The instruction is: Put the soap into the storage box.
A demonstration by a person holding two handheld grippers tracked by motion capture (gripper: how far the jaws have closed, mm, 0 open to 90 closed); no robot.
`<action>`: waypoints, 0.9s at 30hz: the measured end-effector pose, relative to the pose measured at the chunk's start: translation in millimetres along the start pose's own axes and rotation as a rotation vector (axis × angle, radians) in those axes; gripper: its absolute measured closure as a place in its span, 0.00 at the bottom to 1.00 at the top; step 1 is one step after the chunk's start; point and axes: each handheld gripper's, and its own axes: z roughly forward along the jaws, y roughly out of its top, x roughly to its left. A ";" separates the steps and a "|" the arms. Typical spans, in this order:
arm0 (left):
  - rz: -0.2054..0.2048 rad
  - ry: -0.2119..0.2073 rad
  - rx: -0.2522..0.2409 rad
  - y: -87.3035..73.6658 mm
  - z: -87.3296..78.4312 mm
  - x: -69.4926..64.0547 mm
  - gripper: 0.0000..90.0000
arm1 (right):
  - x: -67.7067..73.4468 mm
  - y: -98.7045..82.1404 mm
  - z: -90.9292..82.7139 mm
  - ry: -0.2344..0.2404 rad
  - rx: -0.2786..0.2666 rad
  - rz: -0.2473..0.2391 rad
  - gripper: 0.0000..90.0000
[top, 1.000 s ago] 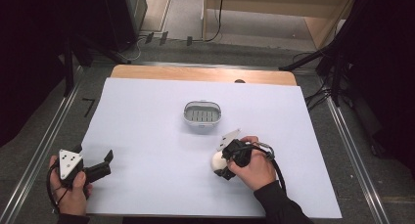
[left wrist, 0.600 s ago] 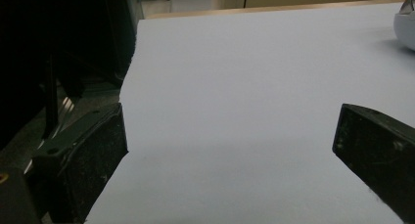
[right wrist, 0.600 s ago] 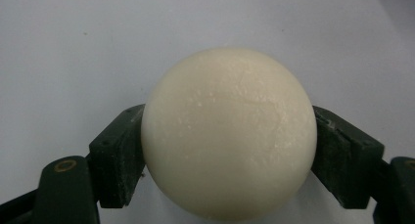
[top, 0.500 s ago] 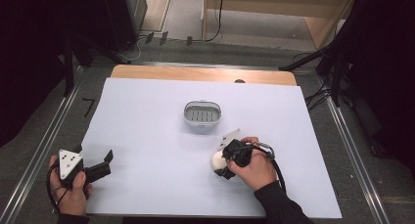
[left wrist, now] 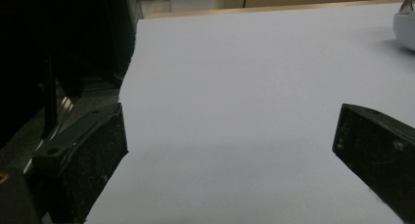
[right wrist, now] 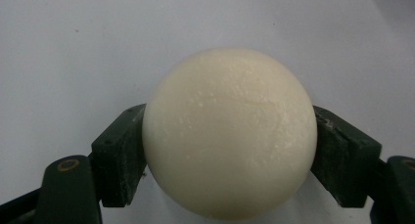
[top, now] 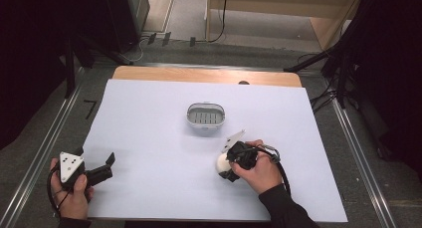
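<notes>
The right hand-held gripper [top: 225,167] is sitting low over the white sheet [top: 149,138] covering the worktop [top: 199,74], toward the near right part of it, and its jaws are clamped on a cream-white ball [top: 222,163]. The jaws have just been closing, with the ball between them. In the right gripper view the ball [right wrist: 229,132] is lying squarely between the two black pads [right wrist: 120,153], one pressing its flank at 9 o'clock and the other at 3 o'clock, and the white sheet is showing behind it. In the high view the ball is peeking out at about 9 o'clock of the person's right hand [top: 259,168], and a small grey basket [top: 205,117] is standing near, at roughly 11 o'clock from the ball and apart from it.

The left hand-held gripper [top: 107,166] is resting at the near left edge of the sheet, well apart from the ball, at about 9 o'clock from it. Its jaws are standing wide apart with nothing between them in the left gripper view [left wrist: 230,150].
</notes>
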 end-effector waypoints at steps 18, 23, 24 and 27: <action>0.006 0.003 -0.004 -0.2 -0.1 -1.0 0.00 | -3.8 8.3 -8.1 -0.005 -0.009 0.003 0.26; 0.006 0.002 -0.006 -0.3 -0.4 -1.0 0.00 | -5.4 10.2 -9.8 0.001 -0.015 0.005 0.26; 0.006 0.002 -0.006 -0.3 -0.4 -1.0 0.00 | -6.1 10.5 -10.6 0.004 -0.017 0.011 0.26; 0.010 0.003 -0.006 -0.2 -0.5 -1.1 0.00 | -8.6 11.5 -11.3 0.002 -0.019 0.018 0.26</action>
